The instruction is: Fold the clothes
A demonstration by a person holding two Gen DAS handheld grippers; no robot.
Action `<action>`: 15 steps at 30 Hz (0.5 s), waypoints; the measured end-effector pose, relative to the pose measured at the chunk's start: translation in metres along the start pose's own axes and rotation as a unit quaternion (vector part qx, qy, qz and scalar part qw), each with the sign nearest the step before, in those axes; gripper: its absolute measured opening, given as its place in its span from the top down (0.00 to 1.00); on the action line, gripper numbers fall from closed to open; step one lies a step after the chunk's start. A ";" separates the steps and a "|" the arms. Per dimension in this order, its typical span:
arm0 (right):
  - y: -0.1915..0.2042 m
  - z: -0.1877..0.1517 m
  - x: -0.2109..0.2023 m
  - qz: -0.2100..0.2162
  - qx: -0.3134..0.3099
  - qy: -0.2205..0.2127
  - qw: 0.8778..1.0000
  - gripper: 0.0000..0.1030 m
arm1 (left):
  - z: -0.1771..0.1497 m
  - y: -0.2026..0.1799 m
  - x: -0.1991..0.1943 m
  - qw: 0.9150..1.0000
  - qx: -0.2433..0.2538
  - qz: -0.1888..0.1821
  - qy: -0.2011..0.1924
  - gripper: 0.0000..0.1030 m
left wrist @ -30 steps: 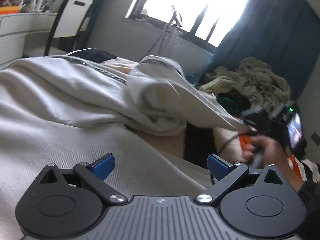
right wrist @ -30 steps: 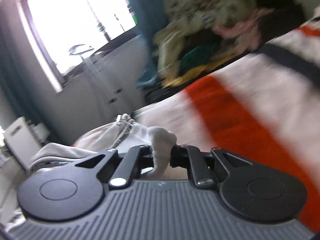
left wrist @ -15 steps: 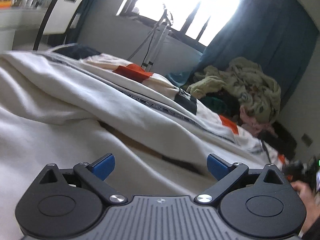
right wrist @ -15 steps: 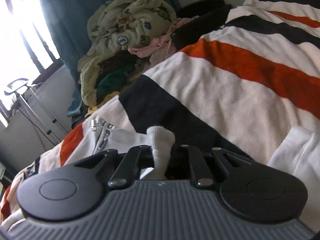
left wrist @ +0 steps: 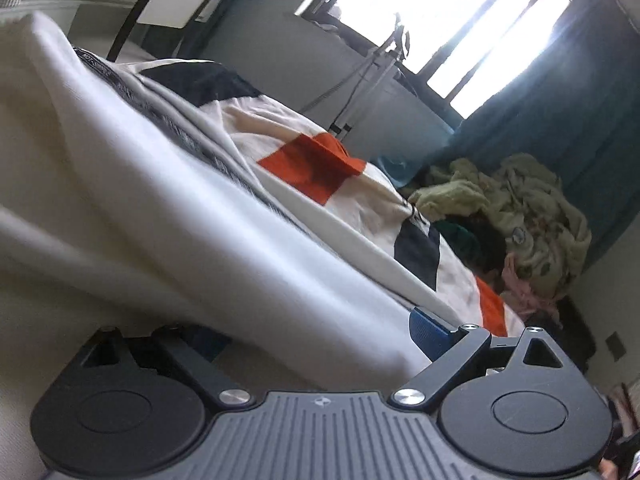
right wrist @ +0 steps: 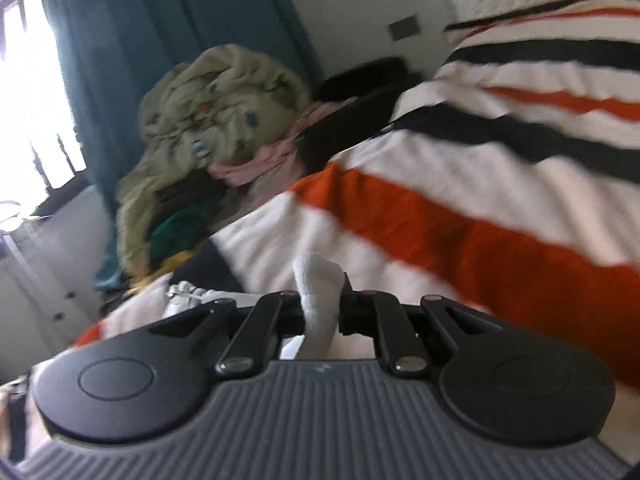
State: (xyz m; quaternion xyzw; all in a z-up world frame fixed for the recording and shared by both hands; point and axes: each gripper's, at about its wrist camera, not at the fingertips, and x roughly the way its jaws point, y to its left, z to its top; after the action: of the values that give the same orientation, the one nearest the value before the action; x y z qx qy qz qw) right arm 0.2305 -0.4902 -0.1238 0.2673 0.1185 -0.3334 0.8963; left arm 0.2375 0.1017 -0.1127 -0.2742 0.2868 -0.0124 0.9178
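A cream garment with a dark printed band lies stretched across the bed and fills the left of the left wrist view. My left gripper is open and low against it. A fold of the cloth runs across the gap and hides the left pad, while the right blue pad shows. In the right wrist view my right gripper is shut on a bunched white end of the garment, which sticks up between the fingers. More of the garment trails off to the left.
A bedspread striped white, orange and black lies under everything. A pile of loose clothes sits by the teal curtain. A white chair and a stand are near the window.
The right gripper carried the pinched cloth end out over the striped bedspread, pulling the raised fold flat. The left gripper dropped and tilted, and cloth now covers its left finger.
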 end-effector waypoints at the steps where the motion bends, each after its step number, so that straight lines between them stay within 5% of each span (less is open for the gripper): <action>1: -0.008 0.001 0.001 -0.011 0.002 -0.002 1.000 0.90 | -0.001 0.000 0.000 1.000 0.001 0.000 0.001 0.07; 6: -0.043 0.000 0.008 -0.062 0.008 0.009 0.998 0.89 | -0.006 0.001 0.000 1.000 0.005 -0.001 0.008 0.07; 12: -0.069 -0.009 0.009 -0.107 0.041 0.035 0.993 0.77 | -0.012 -0.004 -0.003 0.999 0.030 0.011 0.015 0.07; 15: -0.068 -0.011 0.000 -0.108 0.032 0.047 0.993 0.52 | -0.018 -0.012 -0.010 0.998 0.060 0.019 0.016 0.07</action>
State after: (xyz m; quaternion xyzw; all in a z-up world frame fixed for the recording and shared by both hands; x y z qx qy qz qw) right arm 0.1851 -0.5273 -0.1601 0.2966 0.1784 -0.4186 0.8396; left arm 0.2213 0.0847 -0.1136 -0.2125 0.3056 -0.0166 0.9280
